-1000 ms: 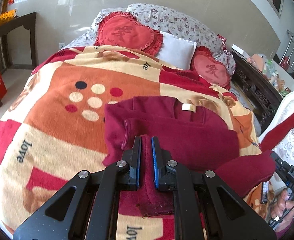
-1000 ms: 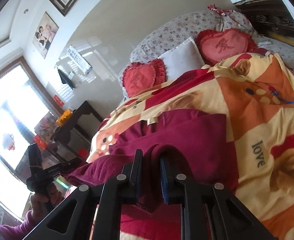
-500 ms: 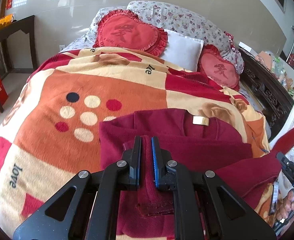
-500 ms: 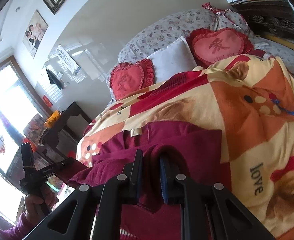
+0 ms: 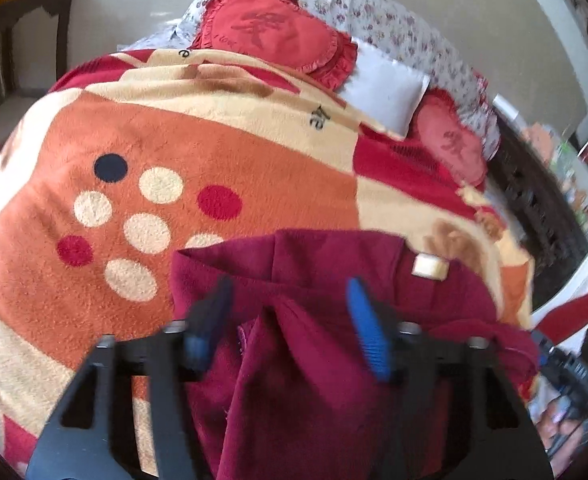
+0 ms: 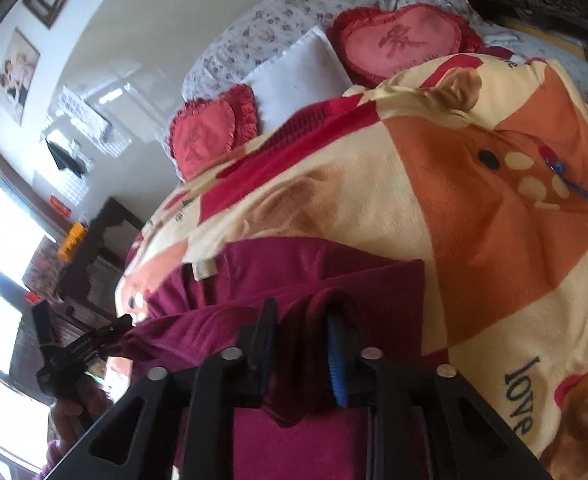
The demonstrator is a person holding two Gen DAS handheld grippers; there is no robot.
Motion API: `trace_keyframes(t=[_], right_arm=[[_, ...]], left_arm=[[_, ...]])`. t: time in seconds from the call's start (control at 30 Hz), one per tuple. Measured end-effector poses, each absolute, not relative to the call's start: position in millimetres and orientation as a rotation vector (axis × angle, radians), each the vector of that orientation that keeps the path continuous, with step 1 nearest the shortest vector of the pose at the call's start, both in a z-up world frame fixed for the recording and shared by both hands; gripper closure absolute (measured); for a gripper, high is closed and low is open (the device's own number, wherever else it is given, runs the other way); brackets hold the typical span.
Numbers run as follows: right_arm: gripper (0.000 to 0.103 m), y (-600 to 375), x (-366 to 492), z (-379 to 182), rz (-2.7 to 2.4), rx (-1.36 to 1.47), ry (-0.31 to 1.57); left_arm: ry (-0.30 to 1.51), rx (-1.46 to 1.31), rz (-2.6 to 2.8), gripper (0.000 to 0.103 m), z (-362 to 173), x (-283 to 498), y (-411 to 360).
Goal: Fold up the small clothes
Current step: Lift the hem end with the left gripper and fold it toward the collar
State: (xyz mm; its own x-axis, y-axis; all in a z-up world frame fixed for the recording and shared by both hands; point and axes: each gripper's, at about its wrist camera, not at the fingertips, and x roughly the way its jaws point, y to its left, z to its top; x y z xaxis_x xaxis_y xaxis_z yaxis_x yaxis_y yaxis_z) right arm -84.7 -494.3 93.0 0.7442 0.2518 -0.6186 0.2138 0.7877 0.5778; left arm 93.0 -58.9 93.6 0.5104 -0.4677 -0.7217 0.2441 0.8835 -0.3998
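Note:
A dark red fleece top (image 5: 334,264) lies on the patterned blanket (image 5: 213,140), its white neck label (image 5: 430,266) facing up. The lower part is folded up over the body. My left gripper (image 5: 287,284) is opening, its jaws wide apart; a ridge of the folded cloth lies loose between them. In the right wrist view the same top (image 6: 294,264) and label (image 6: 203,270) show. My right gripper (image 6: 301,312) is also opening, with a fold of cloth between its jaws and no clear squeeze. The left gripper (image 6: 81,348) appears at the far left.
Two red heart cushions (image 5: 269,36) (image 5: 450,144) and a white pillow (image 5: 382,84) lie at the head of the bed. A dark wooden bed frame (image 5: 534,200) runs along the right. A dark table (image 5: 21,12) stands at the far left.
Both grippers carried the top's lower edge forward toward the collar and down. Their jaws, which were shut on the cloth, have spread apart, the left one widely.

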Motion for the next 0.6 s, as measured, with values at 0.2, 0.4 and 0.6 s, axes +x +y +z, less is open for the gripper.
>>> trace_keyframes(t=[0.2, 0.4, 0.6], right_arm=[[0.061, -495.2, -122.2, 112.4, -0.017, 0.631, 0.631], [0.063, -467.5, -109.8, 106.7, 0.013, 0.483, 0.702], [0.063, -462.7, -57.4, 100.3, -0.028, 0.410, 0.716]], left_arm=[[0.908, -0.262, -0.434, 0.038, 107.7, 84.4, -48.3], [0.906, -0.233, -0.397, 0.038, 95.5, 77.3, -54.3], [0.893, -0.324, -0.358, 0.038, 100.8, 82.5, -34.9]])
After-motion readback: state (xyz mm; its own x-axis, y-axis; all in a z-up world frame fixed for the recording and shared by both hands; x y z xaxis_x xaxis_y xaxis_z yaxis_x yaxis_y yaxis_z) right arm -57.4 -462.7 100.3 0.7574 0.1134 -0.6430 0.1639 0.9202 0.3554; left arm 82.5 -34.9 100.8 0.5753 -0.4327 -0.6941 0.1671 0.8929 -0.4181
